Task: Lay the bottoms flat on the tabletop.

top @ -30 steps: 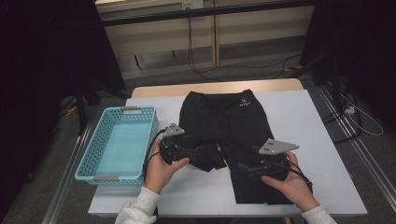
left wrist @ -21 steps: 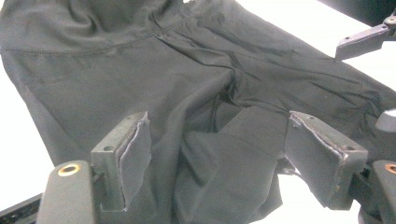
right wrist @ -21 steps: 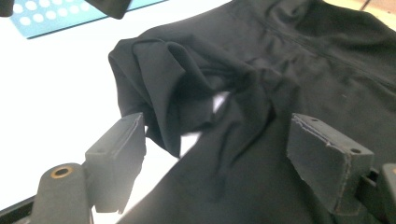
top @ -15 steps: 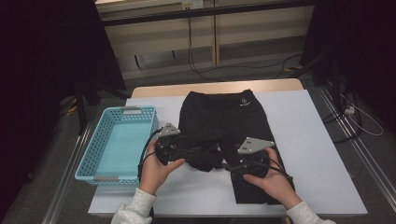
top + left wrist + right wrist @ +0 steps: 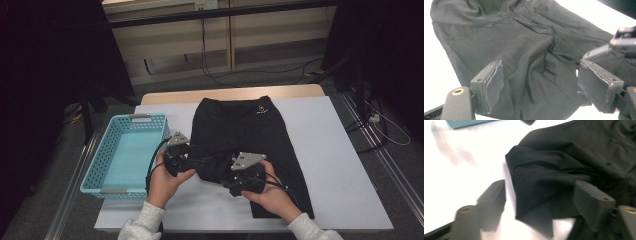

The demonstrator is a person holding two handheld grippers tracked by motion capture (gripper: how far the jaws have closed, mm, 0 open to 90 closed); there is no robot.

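High view: black shorts (image 5: 250, 135) lie flat on the white worktop (image 5: 345, 165), waistband at the far side, legs toward the person. The near-left leg is bunched up between the two tools. Left hand-held gripper (image 5: 200, 163) sits at that leg's left edge, just right of the blue basket (image 5: 102, 165). Right hand-held gripper (image 5: 227, 181) sits close beside it, over the crumpled part.

Left gripper view: left hand-held gripper (image 5: 539, 82) has its jaws wide and has just been opening; shorts (image 5: 524, 50) lie between and under the jaws, and neither pad (image 5: 495, 83) presses the cloth. So nothing is held here.

Right gripper view: right hand-held gripper (image 5: 539, 197) is about half open, its jaws having just been closing; the folded corner of the shorts (image 5: 549, 175) lies between the jaws, pads not yet pinching. Basket corner (image 5: 466, 123) at top, frame is blurred.

Handling, my read: thin stretchy knit, light, fully limp, not fragile. It won't hold shape and will drag and bunch if pushed. Grab at a hem or folded edge where layers stack, pinch through all layers, lift before moving. Single-layer pinches may slip.
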